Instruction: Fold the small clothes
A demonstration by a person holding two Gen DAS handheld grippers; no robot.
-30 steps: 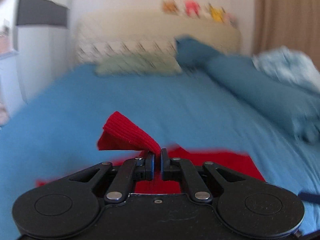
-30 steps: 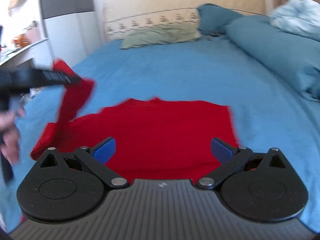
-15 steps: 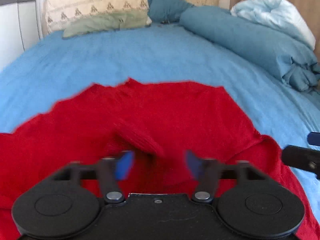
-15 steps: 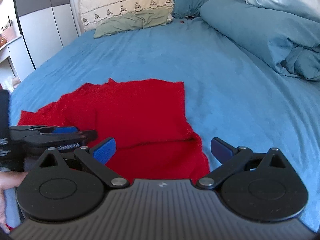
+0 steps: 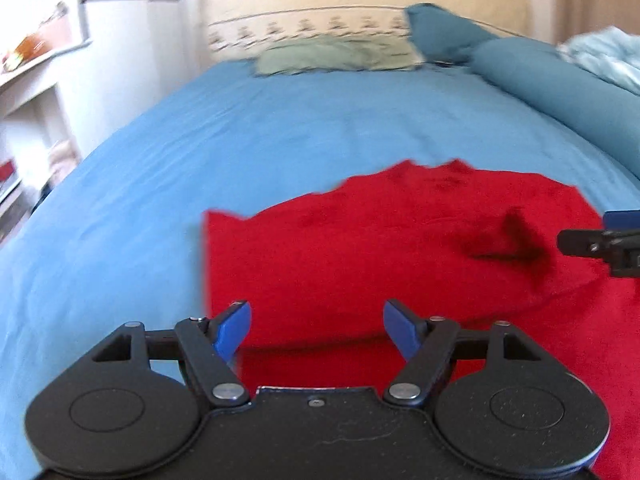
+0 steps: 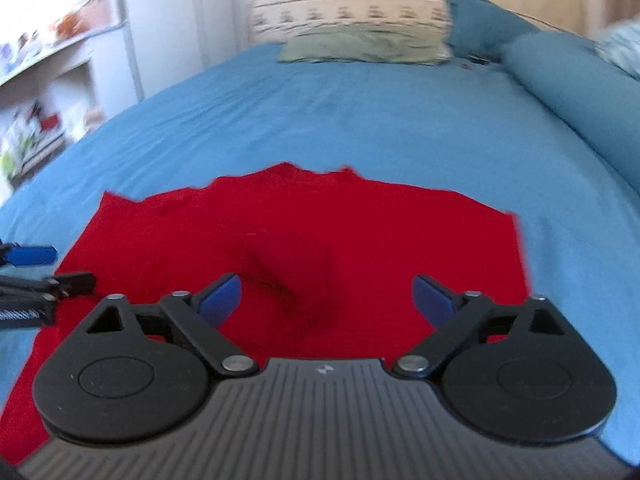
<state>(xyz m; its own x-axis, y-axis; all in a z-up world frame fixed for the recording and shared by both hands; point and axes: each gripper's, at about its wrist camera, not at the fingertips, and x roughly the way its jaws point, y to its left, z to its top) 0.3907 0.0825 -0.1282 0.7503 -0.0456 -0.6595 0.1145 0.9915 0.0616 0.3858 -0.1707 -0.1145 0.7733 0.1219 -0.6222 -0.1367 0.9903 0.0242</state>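
Garment, red knit: lying flat on the blue bedsheet, filling the lower centre and lower right of the left wrist view and the lower left to centre of the right wrist view; a small dark crease at mid-cloth. One second ago a corner of it was pinched and lifted; now it rests released. Left gripper: blue pads spread apart, nothing between them, over the cloth's near left edge; clamped on the fabric one second ago. Right gripper: pads spread wide, holding nothing, as before. Green pillow at upper centre; teal bolster at upper right.
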